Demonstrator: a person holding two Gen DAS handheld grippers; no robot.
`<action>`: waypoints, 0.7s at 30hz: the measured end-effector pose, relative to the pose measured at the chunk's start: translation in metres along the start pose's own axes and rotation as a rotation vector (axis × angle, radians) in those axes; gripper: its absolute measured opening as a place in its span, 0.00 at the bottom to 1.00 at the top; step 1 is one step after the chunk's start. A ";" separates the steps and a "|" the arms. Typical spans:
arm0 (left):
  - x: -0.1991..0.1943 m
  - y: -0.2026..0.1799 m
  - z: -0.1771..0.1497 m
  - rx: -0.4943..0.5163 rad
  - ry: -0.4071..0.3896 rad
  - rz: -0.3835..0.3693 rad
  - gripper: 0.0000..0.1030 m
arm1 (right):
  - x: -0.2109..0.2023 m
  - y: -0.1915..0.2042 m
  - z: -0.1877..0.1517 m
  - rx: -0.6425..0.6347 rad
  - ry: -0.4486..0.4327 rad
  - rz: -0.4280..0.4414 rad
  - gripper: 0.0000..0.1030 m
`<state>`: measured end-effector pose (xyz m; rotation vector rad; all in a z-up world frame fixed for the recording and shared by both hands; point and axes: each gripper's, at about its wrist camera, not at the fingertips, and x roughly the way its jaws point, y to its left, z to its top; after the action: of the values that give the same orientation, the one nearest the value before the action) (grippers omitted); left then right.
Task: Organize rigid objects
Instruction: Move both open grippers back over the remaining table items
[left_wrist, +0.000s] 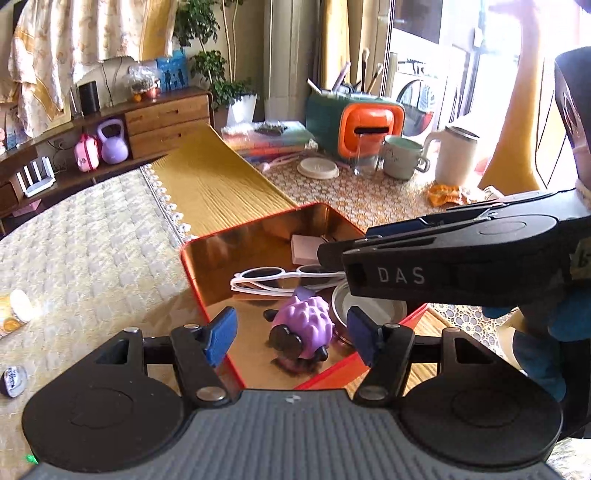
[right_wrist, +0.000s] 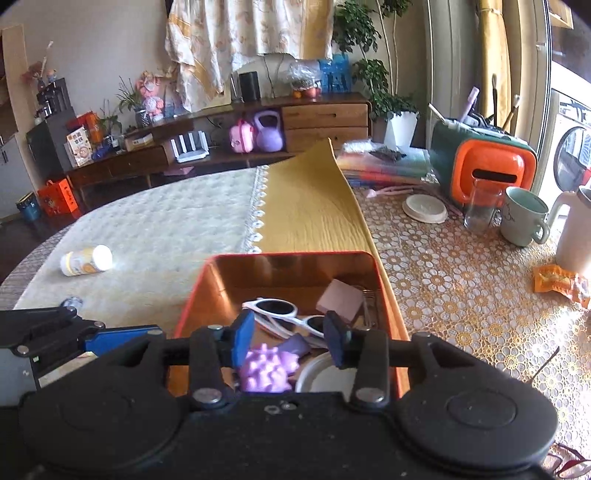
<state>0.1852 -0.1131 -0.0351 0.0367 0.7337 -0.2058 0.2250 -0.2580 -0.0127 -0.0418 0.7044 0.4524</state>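
Both grippers hover over the tin, fingers wide, nothing held. Left gripper: purple toy lies between and just beyond its fingers, in the tin. Right gripper: sunglasses ahead of fingers. A bottle remains outside (probably next); it should be gripped across its body.

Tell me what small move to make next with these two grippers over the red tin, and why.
Probably swing the left gripper toward the small white bottle with the orange label lying on the cream quilted cloth. Both grippers look open and empty over the red metal tin, which already holds the white sunglasses, purple spiky toy, pink block and round metal lid. The bottle lies outside.
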 end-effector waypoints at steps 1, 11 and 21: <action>-0.004 0.002 -0.001 -0.004 -0.004 0.000 0.63 | -0.003 0.002 0.000 0.000 -0.004 0.007 0.43; -0.045 0.024 -0.016 -0.046 -0.026 0.004 0.63 | -0.027 0.023 -0.006 -0.003 -0.024 0.043 0.49; -0.071 0.059 -0.039 -0.104 -0.044 0.051 0.71 | -0.036 0.047 -0.017 -0.036 -0.026 0.065 0.62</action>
<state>0.1198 -0.0385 -0.0188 -0.0483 0.6978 -0.1193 0.1712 -0.2330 0.0028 -0.0474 0.6736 0.5268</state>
